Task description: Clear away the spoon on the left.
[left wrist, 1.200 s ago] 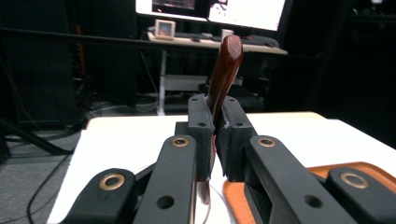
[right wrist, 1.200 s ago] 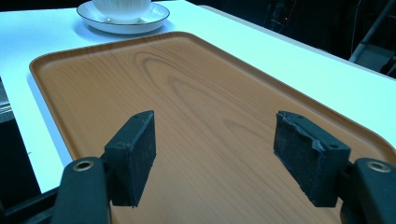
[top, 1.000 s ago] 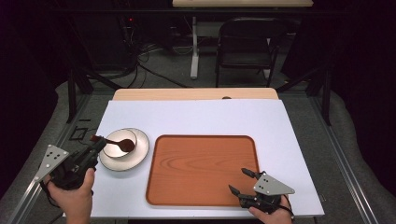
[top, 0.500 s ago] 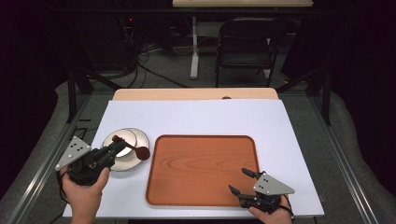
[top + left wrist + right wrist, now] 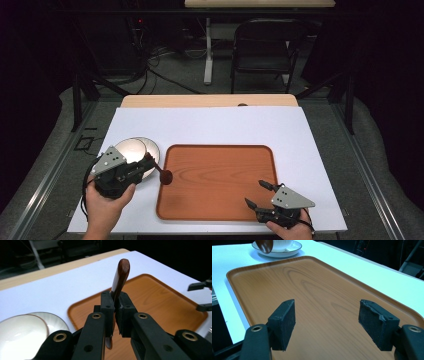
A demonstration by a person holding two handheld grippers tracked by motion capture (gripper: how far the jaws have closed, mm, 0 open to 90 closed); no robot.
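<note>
My left gripper (image 5: 148,161) is shut on a brown spoon (image 5: 164,175) by its handle. The spoon's bowl hangs over the left edge of the wooden tray (image 5: 220,197). In the left gripper view the spoon (image 5: 120,275) stands up between the jaws, above the tray (image 5: 160,305). A white bowl on a white plate (image 5: 149,146) lies left of the tray, partly behind the left gripper. My right gripper (image 5: 259,194) rests open at the tray's front right corner, nothing between its pads (image 5: 284,322).
A white sheet (image 5: 215,125) covers the table, with a bare wooden strip (image 5: 200,101) along the far edge. A dark chair (image 5: 265,45) and cables stand on the floor beyond the table. The bowl and plate (image 5: 284,248) lie past the tray's far end in the right gripper view.
My left gripper has lifted the spoon out of the bowl and carried it right, to the tray's left edge. The right gripper has stayed still.
</note>
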